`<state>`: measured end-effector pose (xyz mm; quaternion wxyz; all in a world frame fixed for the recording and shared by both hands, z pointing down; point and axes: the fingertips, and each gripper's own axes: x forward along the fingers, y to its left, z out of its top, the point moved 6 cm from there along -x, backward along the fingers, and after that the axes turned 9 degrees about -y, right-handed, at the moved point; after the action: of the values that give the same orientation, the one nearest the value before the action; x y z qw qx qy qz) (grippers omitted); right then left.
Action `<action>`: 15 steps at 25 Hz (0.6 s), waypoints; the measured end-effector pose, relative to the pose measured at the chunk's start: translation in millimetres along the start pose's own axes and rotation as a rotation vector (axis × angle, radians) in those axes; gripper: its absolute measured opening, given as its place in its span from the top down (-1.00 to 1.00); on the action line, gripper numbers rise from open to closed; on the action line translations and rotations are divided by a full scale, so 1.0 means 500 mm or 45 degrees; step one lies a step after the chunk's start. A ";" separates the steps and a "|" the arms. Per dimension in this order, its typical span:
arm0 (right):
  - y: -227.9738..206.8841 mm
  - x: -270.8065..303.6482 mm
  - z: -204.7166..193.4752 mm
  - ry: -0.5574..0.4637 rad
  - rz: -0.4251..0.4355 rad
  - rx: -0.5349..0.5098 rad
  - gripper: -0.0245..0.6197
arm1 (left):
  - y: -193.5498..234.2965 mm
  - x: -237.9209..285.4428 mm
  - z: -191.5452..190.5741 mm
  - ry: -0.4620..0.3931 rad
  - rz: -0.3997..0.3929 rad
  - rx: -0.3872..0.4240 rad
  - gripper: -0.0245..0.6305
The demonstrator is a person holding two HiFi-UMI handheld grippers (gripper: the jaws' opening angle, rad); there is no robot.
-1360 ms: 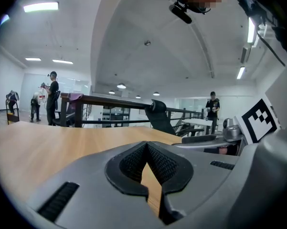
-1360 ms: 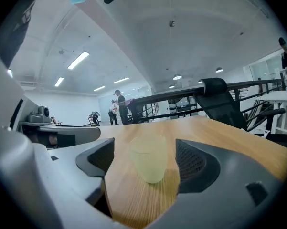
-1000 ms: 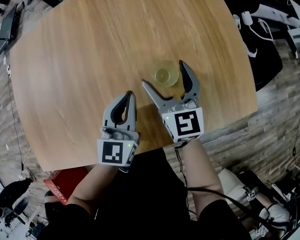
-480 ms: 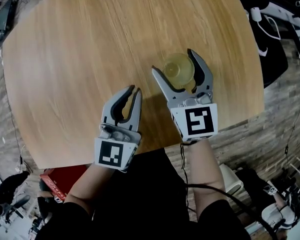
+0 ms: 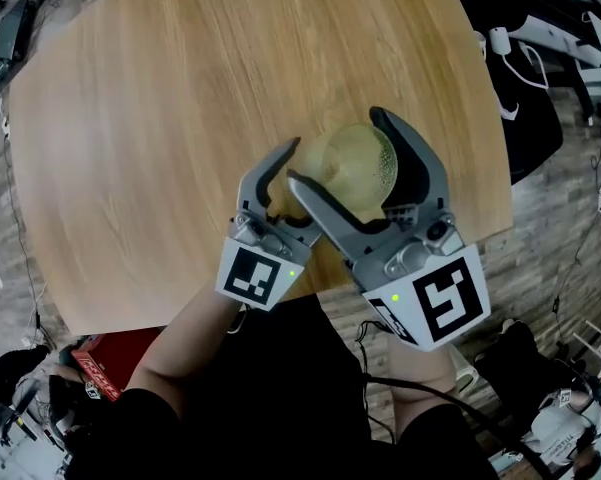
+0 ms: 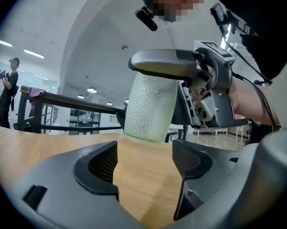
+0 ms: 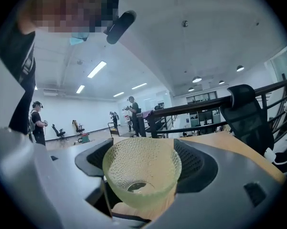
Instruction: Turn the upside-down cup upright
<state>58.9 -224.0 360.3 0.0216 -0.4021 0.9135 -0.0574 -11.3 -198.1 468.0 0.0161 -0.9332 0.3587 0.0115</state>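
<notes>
A pale yellow-green dimpled cup (image 5: 352, 168) hangs above the round wooden table (image 5: 160, 118), with my right gripper (image 5: 338, 150) shut on it. In the right gripper view the cup (image 7: 142, 171) sits between both pads, its open mouth turned toward the camera. My left gripper (image 5: 286, 180) is just left of it, partly under the right gripper's near finger. Its jaws are opening and nothing is between them. In the left gripper view the cup (image 6: 150, 106) stands just ahead of the left gripper (image 6: 145, 161), under a right finger (image 6: 164, 63).
A red box (image 5: 105, 370) lies on the floor at the lower left. White cables and dark gear (image 5: 505, 48) sit past the table's right edge. A black chair (image 7: 250, 113) and a railing stand behind, with people farther off.
The right gripper closed on the cup and raised it off the table. The left gripper moved right, up beside the cup, and its jaws went from shut to open.
</notes>
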 end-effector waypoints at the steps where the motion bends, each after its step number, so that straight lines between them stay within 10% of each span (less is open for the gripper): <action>1: 0.004 -0.002 -0.001 0.004 0.012 0.009 -0.33 | -0.001 0.003 0.003 -0.026 -0.013 -0.002 -0.14; 15: -0.060 -0.034 -0.042 -0.104 -0.101 0.226 -0.33 | -0.014 0.000 -0.008 -0.010 -0.050 0.024 0.00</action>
<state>90.6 -230.0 384.8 0.0919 -0.4363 0.8867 -0.1226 -6.8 -193.1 472.2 0.0266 -0.9398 0.3404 0.0115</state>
